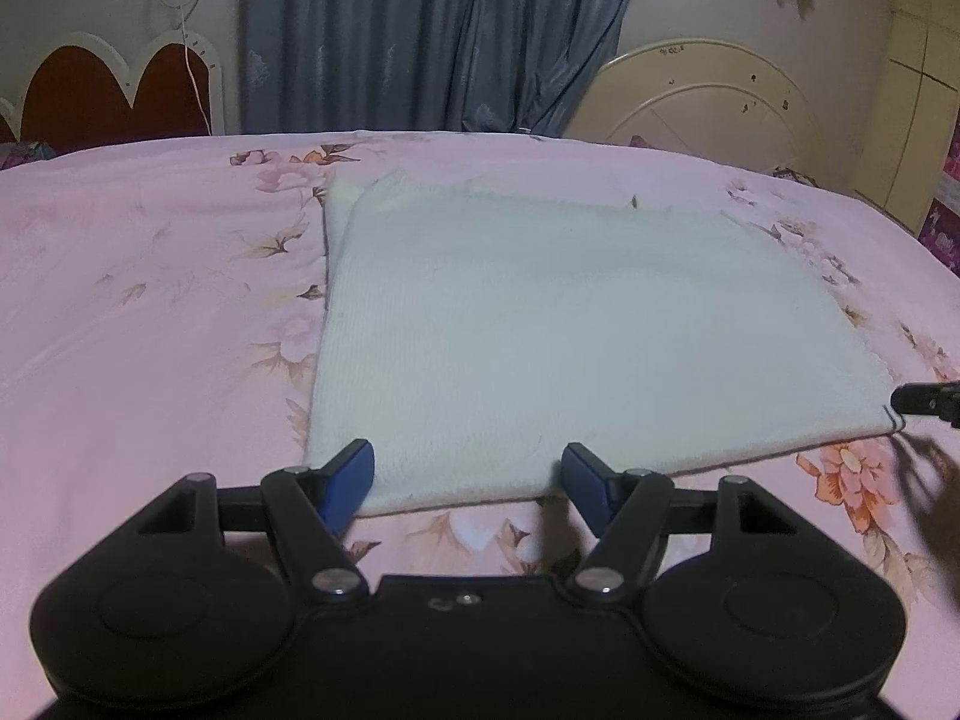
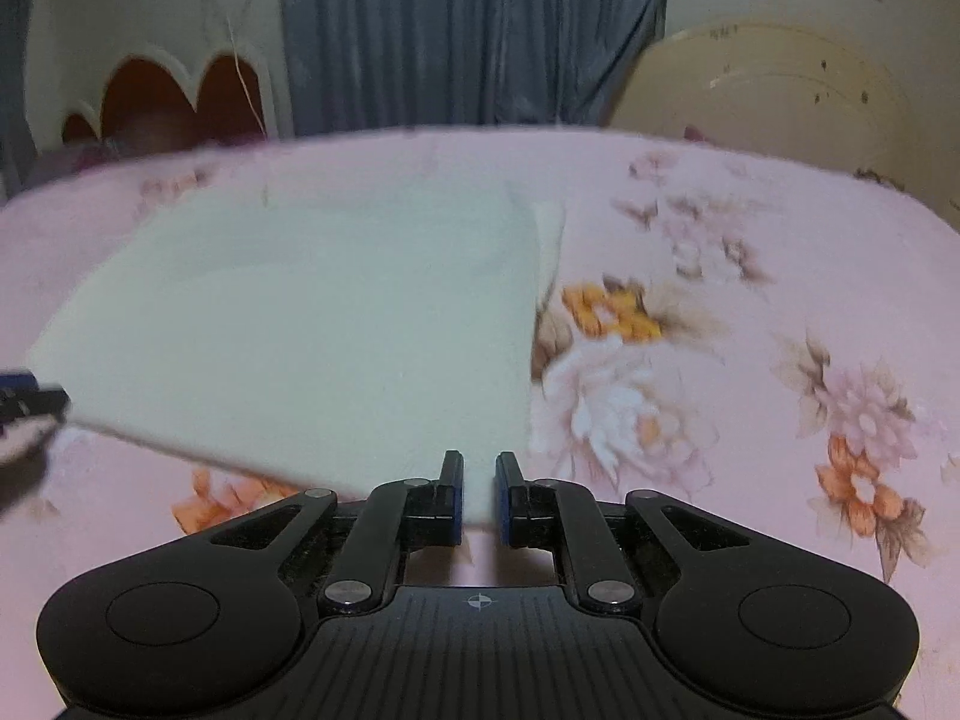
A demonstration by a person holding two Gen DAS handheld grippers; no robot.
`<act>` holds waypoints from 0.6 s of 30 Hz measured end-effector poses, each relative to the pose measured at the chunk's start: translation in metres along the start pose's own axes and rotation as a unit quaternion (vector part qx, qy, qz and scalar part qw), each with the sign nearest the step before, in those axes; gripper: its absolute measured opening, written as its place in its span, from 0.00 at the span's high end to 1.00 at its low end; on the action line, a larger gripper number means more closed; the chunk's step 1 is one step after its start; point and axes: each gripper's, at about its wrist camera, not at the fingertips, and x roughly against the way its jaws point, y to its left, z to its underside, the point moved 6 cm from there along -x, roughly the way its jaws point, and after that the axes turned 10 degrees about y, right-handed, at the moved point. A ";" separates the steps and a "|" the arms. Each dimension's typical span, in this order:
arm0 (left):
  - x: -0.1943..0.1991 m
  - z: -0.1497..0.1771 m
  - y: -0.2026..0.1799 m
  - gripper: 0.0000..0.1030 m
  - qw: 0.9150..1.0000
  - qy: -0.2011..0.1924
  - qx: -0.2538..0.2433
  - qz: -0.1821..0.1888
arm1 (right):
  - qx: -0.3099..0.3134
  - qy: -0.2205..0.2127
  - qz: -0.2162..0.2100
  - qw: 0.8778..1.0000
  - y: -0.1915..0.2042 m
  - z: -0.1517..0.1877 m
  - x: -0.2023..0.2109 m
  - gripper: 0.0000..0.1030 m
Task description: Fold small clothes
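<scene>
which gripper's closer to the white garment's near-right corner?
Right. The right gripper is nearly closed around the white folded garment beside that corner; the left gripper sits open over the near edge, toward the left corner.

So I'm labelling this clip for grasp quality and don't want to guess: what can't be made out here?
- Right gripper: right wrist view is motion-blurred; its nearly shut fingers straddle the white garment edge, but actual pinching is unclear.
- Garment type: folded layers hide sleeves or collar.
- Small dark speck on the garment's far edge: too small to identify.
- Left gripper: open, but whether its pads touch the cloth is unclear.
</scene>
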 end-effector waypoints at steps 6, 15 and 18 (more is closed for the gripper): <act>-0.001 0.001 -0.001 0.33 1.000 0.002 -0.012 -0.004 | -0.006 0.028 0.006 1.000 -0.007 0.007 -0.013 0.90; 0.027 0.018 0.004 0.31 1.000 0.003 0.007 -0.026 | -0.037 -0.021 -0.026 0.999 -0.006 0.007 0.024 0.90; 0.032 0.030 0.009 0.34 0.995 -0.010 0.087 0.037 | -0.045 -0.023 -0.050 0.998 0.000 0.008 0.032 0.90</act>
